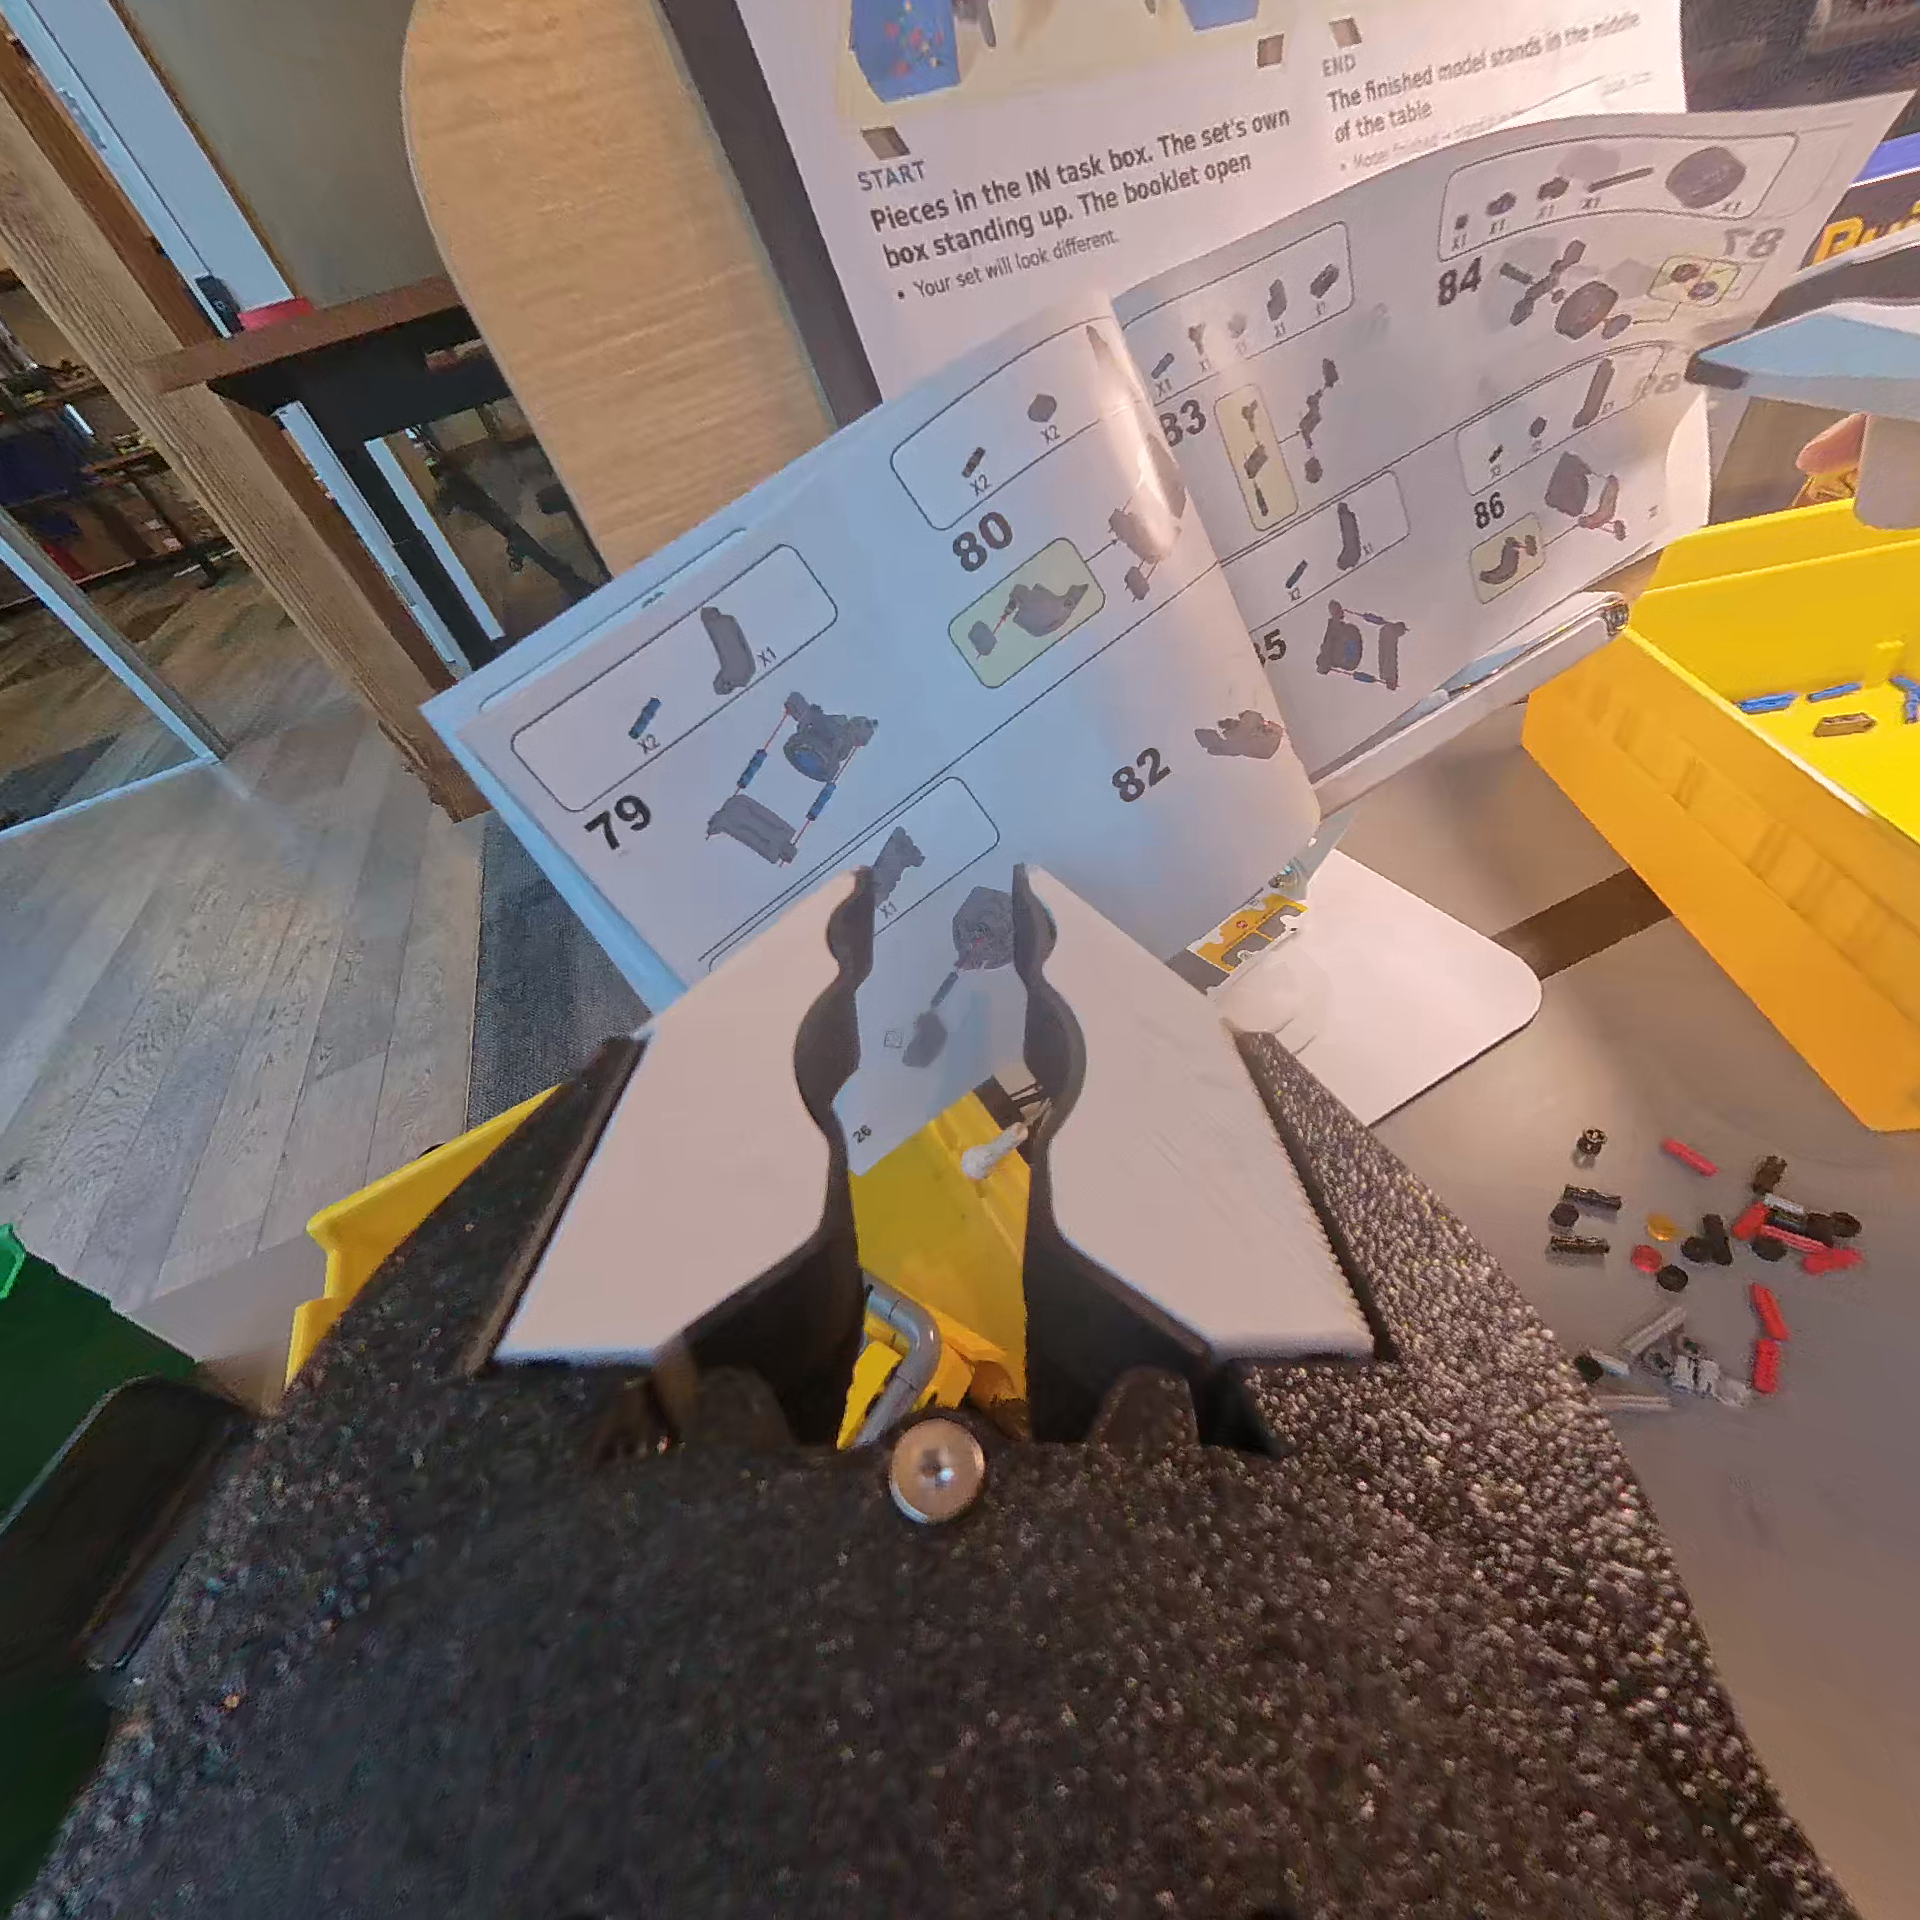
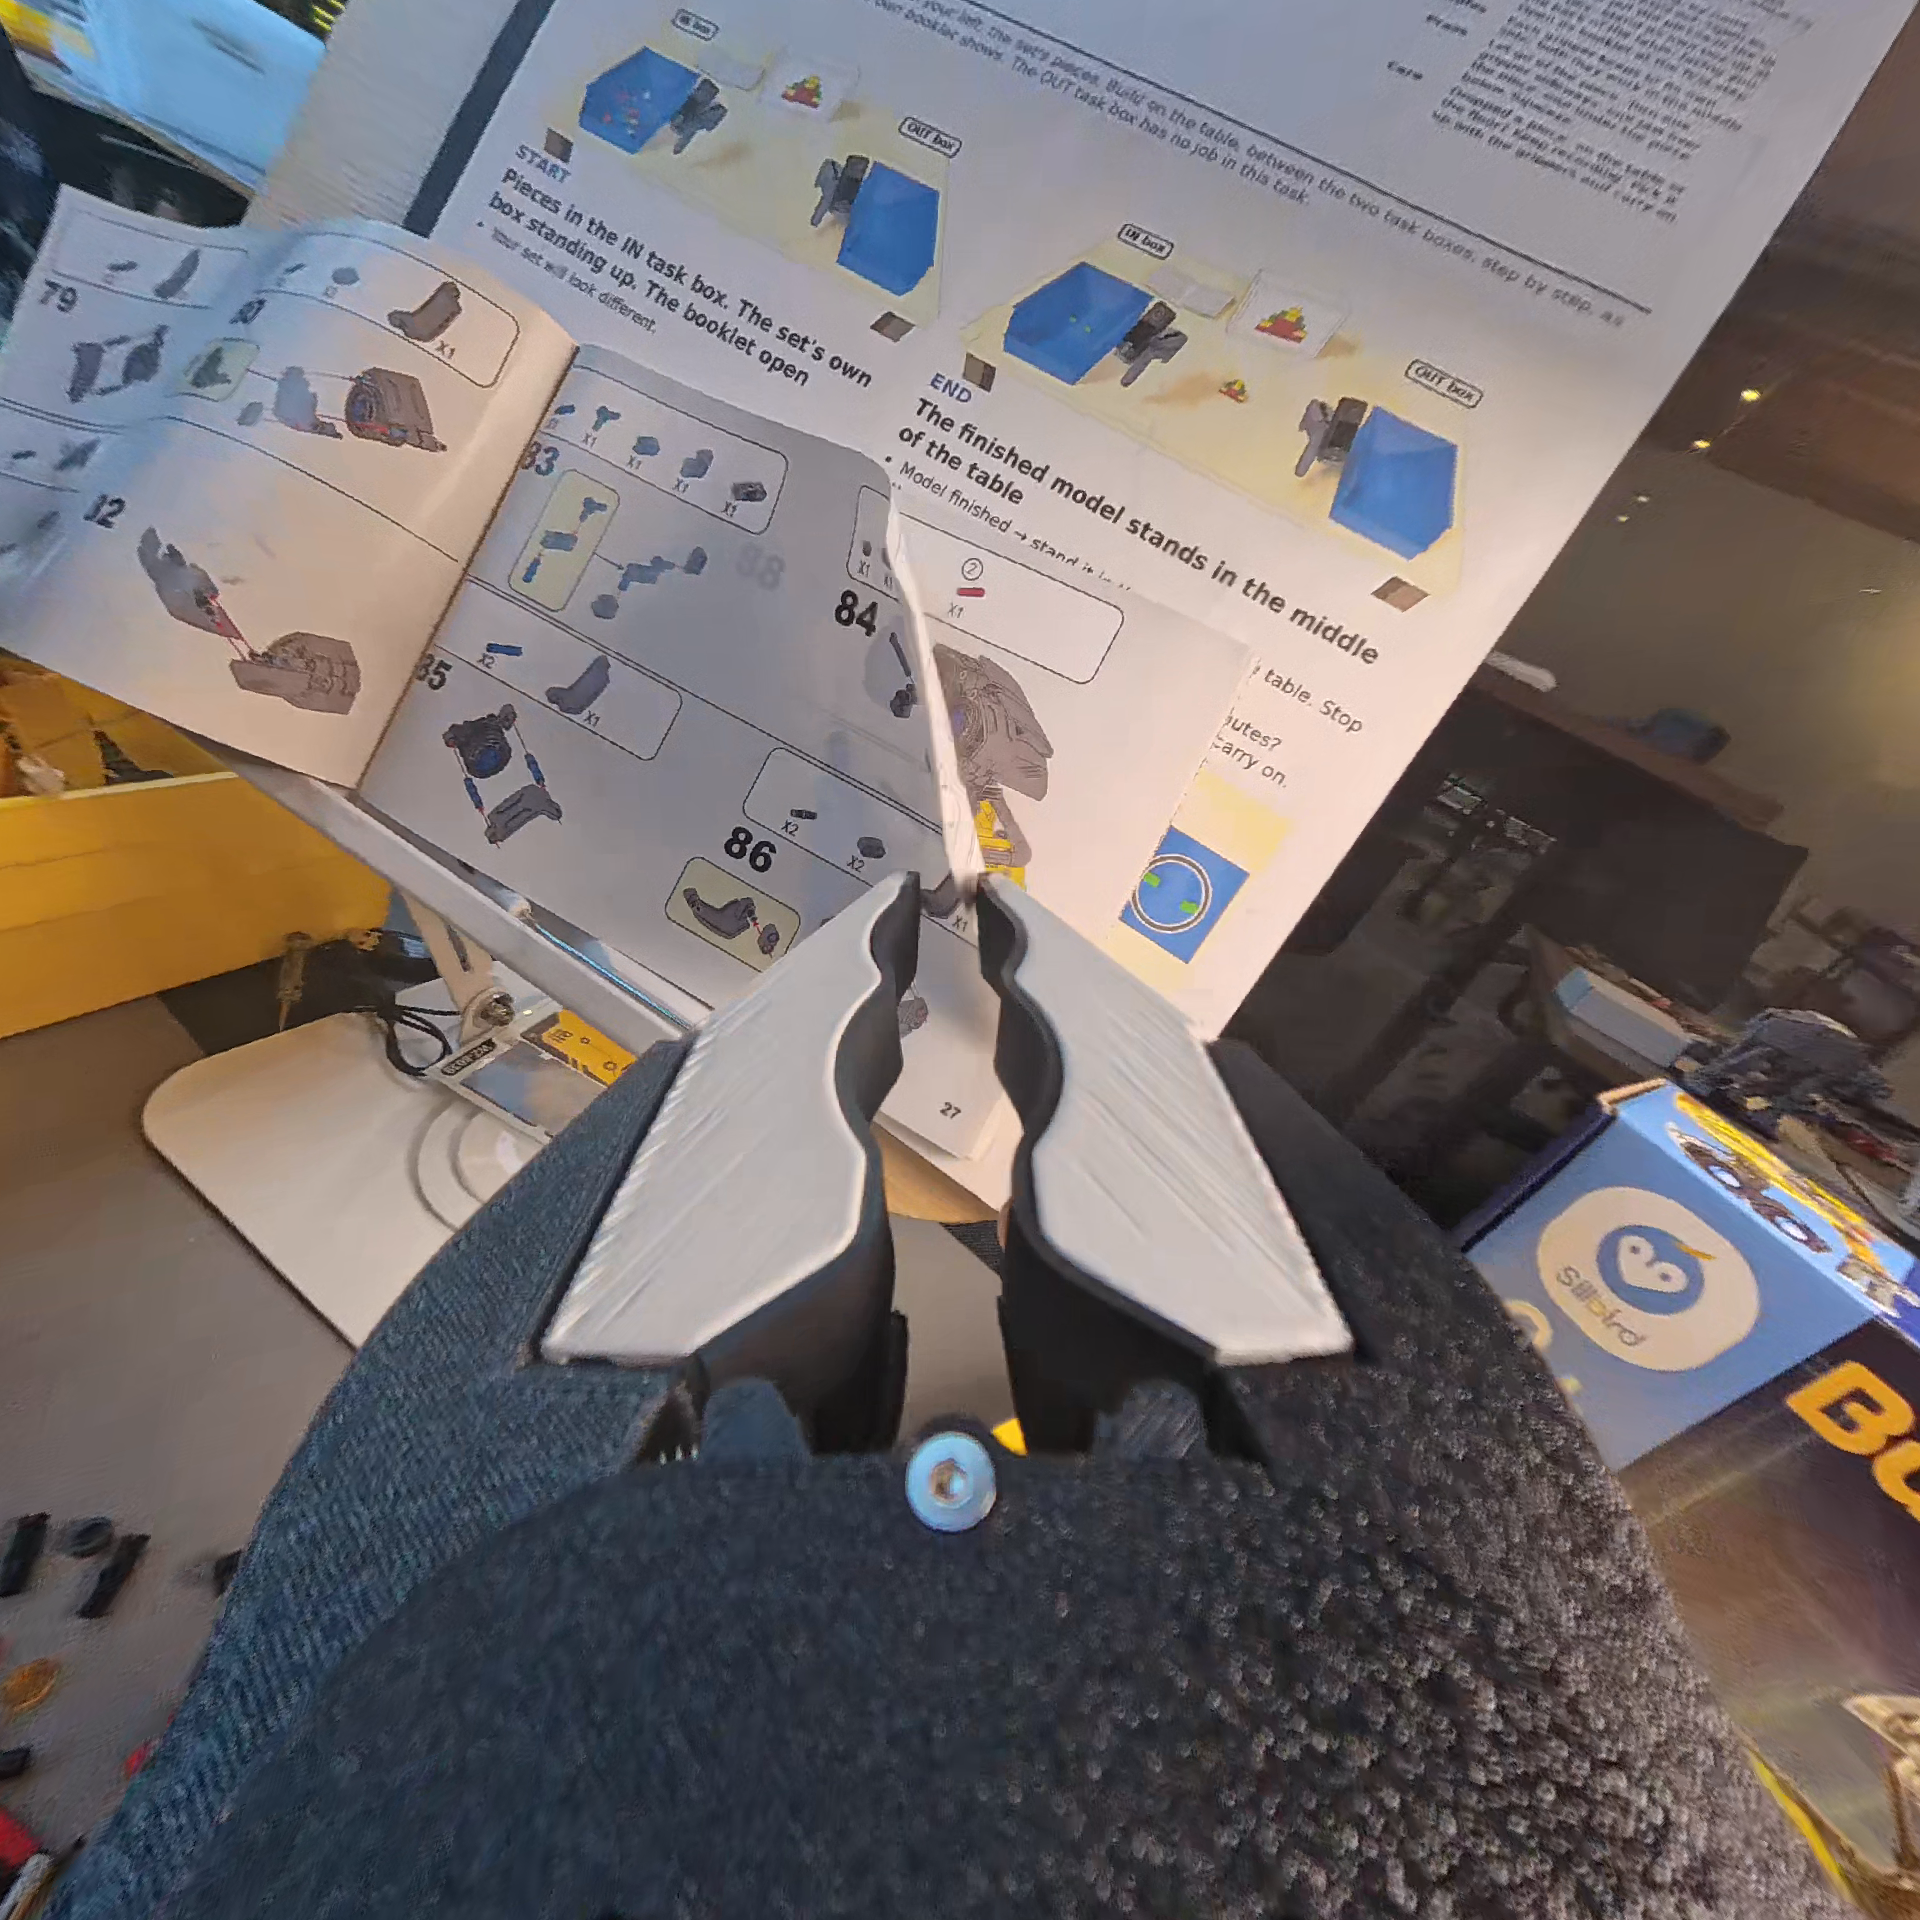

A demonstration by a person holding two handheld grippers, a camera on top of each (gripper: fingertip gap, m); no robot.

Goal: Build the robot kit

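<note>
Left wrist view: the left gripper [image 1: 940, 883] has its fingers [image 1: 727, 1122] at a narrow gap, set around the lower corner of the left-hand page of the instruction booklet [image 1: 831, 665]. Whether they press the paper cannot be told. The booklet stands open on a white stand [image 1: 1392, 987]; loose small parts [image 1: 1725, 1247] lie on the surface to the right, beside a yellow bin [image 1: 1766, 790].

Right wrist view: the right gripper [image 2: 948, 888] has its fingers [image 2: 1143, 1143] nearly closed, tips pinching the edge of a lifted page [image 2: 925, 665]. To turn it cleanly, grip near the edge only and guide it in an arc about the spine, without pulling.
</note>
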